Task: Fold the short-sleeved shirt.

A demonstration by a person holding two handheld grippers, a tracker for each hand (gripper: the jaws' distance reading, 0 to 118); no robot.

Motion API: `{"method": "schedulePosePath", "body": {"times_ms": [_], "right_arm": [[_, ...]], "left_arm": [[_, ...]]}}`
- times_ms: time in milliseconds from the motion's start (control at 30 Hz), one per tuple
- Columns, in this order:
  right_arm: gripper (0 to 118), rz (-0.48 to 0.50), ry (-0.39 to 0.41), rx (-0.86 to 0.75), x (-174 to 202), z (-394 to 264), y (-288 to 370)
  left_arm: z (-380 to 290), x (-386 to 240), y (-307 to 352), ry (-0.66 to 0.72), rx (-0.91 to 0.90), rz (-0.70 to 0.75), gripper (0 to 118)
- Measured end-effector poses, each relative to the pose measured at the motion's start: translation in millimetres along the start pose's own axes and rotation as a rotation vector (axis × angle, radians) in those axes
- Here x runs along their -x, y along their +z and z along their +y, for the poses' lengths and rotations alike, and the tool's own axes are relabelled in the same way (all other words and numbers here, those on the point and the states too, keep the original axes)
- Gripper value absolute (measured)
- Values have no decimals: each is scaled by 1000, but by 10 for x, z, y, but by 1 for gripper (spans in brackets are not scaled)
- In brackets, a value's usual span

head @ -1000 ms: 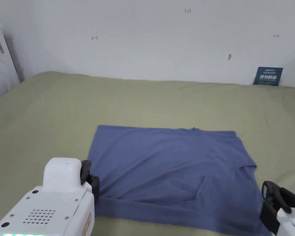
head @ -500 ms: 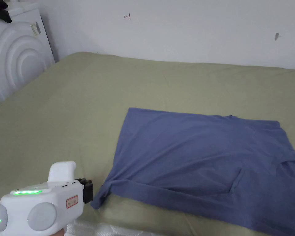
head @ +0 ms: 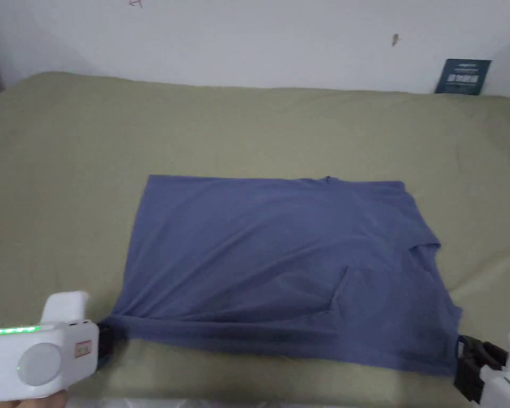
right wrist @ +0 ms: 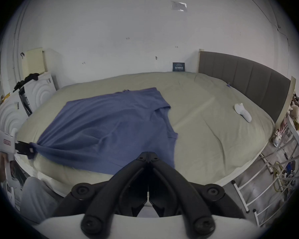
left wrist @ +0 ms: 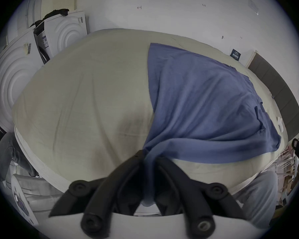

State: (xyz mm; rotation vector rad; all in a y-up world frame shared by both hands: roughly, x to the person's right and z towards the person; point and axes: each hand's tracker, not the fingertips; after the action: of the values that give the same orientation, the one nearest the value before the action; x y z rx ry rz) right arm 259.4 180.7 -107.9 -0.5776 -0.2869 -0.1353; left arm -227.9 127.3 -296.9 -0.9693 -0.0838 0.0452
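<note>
Matt blue cloth shirt [head: 280, 255], olive cloth bedsheet [head: 248, 133]; smooth white plastic left tool [head: 104, 342]

An olive-green bed sheet [head: 248, 138] spreads wide; a dark blue card [head: 463, 77] leans on the white wall [head: 259, 37] at one o'clock (print too small). A white sock [right wrist: 242, 115] lies near the grey headboard [right wrist: 245, 80].

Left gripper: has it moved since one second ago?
Yes. Judged against the far left corner of the shirt, the left gripper has moved left and toward the near edge of the bed, pulling the near left corner out.
</note>
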Motion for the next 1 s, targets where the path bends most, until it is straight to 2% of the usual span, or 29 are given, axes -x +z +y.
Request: {"method": "schedulePosePath", "body": {"times_ms": [67, 100, 133, 167, 200, 233, 267, 300, 333, 367, 400, 467, 500, 533, 600, 633, 900, 1000], "right_arm": [[2, -28, -1, 33, -98, 62, -28], [3, -35, -45, 75, -147, 111, -42], [10, -15, -54, 111, -196, 170, -79], [51, -33, -52, 153, -242, 232, -124], [94, -11, -40, 181, -317, 291, -184], [118, 18, -42, 236, -387, 323, -278], [111, 33, -41, 302, -441, 324, -404], [103, 29, -27, 198, -494, 327, -412], [96, 44, 18, 268, -507, 309, -464], [89, 11, 72, 317, -511, 295, -564], [84, 10, 91, 330, -520, 251, -649], [72, 80, 70, 357, -546, 53, -944], [58, 104, 58, 384, -561, -9, -1034], [51, 101, 51, 372, -573, -52, -1069], [31, 118, 40, 355, -620, -105, -1097], [8, 121, 31, 341, -623, -101, -1074], [7, 149, 48, 261, -637, 231, -789], [7, 155, 68, 221, -617, 459, -801]], "left_arm": [[40, -3, 75, 18, -1, -51, 5], [50, -18, 114, 20, -10, -43, 5], [-4, -74, 178, 10, -17, -46, 5], [5, -84, 205, 9, -20, -45, 5], [16, -84, 226, 15, -20, -49, 5], [23, -83, 243, 23, -21, -59, 5], [-9, -99, 265, 29, -24, -64, 5], [-7, -110, 274, 30, -24, -65, 5], [-9, -124, 277, 27, -21, -61, 5], [-13, -132, 276, 27, -17, -59, 5], [-34, -128, 264, 29, -12, -59, 5], [-41, -148, 253, 33, -3, -53, 5], [-43, -143, 236, 35, 1, -49, 5], [-44, -128, 218, 38, 4, -48, 5], [-29, -139, 218, 36, 12, -46, 5], [-22, -147, 231, 34, 15, -44, 5], [124, -159, 324, -38, 7, -40, 5], [284, -138, 343, -26, -17, -48, 5]]}}
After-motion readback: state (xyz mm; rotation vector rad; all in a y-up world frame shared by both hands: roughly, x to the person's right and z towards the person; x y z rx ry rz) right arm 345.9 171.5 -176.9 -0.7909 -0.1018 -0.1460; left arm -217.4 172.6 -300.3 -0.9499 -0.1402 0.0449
